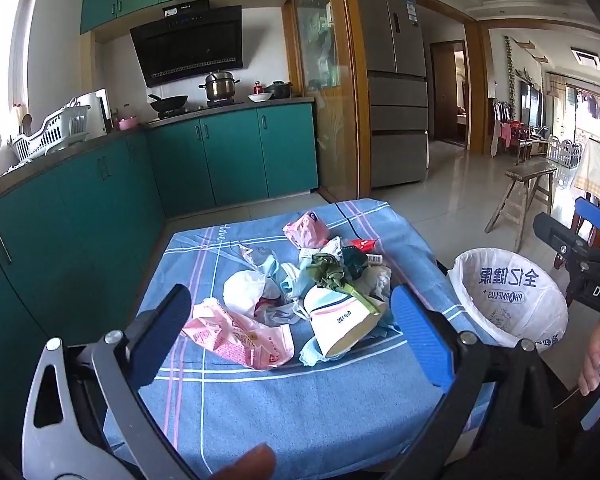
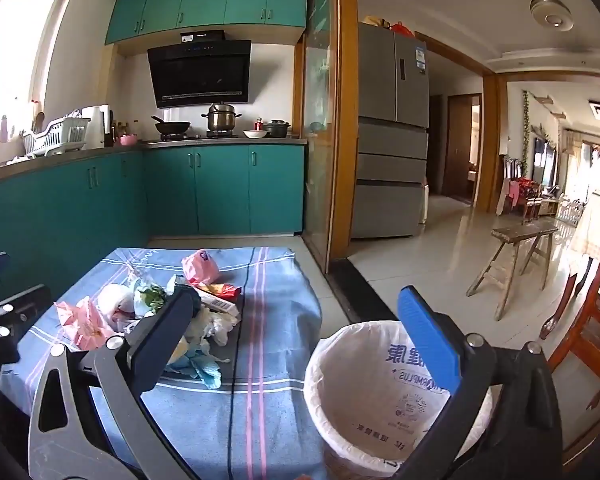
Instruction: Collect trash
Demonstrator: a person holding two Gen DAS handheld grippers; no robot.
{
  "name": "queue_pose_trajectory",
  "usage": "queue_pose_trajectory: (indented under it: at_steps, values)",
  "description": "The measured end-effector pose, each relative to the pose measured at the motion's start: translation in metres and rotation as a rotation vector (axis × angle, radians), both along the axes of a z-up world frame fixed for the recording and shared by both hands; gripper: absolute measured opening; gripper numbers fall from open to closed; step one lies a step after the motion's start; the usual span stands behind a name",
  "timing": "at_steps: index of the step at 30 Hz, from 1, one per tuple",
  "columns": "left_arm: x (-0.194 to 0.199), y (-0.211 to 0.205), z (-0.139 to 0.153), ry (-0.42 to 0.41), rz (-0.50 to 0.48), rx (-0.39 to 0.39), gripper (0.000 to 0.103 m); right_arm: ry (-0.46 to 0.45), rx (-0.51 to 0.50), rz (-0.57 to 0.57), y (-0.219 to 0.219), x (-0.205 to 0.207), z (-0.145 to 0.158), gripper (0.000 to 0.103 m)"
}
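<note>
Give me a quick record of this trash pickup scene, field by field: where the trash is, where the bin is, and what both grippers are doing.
surface: table under a blue striped cloth
trash: loose pile mid-table, with a pink plastic bag, a paper cup on its side, a wilted green stalk
bin: white-lined trash bin beside the table's right edge, nothing visible inside
left gripper: open, holding nothing, aimed at the pile
right gripper: open, holding nothing, between pile and bin
progress: nothing collected yet
</note>
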State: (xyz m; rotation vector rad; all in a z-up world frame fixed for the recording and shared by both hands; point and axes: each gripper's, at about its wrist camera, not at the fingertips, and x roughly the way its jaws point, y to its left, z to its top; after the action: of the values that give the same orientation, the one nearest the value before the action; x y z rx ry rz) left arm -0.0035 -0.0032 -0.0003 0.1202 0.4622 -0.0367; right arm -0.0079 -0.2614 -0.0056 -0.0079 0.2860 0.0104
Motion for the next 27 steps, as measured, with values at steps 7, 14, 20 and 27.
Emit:
queue_pose_trajectory:
  at_steps: [7, 14, 20, 27]
  values:
    - [-0.0043, -0.005, 0.0019, -0.011, -0.011, 0.007, 0.1, -0.015, 0.0, -0.002, -0.0018, -0.0033, 0.002, 0.1]
    - [-0.0059, -0.0042, 0.0027, -0.011, -0.012, 0.008, 0.1, -0.027, -0.015, -0.001, 0.0009, -0.0076, 0.0036, 0.1]
    - [-0.0073, -0.007, 0.0019, -0.01, -0.01, 0.011, 0.1, -0.032, -0.01, 0.004, 0.0004, -0.0098, 0.0037, 0.1]
    - [-0.0077, -0.0073, 0.0037, -0.012, -0.008, 0.006, 0.1, -0.041, -0.019, 0.006, 0.0028, -0.011, 0.0046, 0.1]
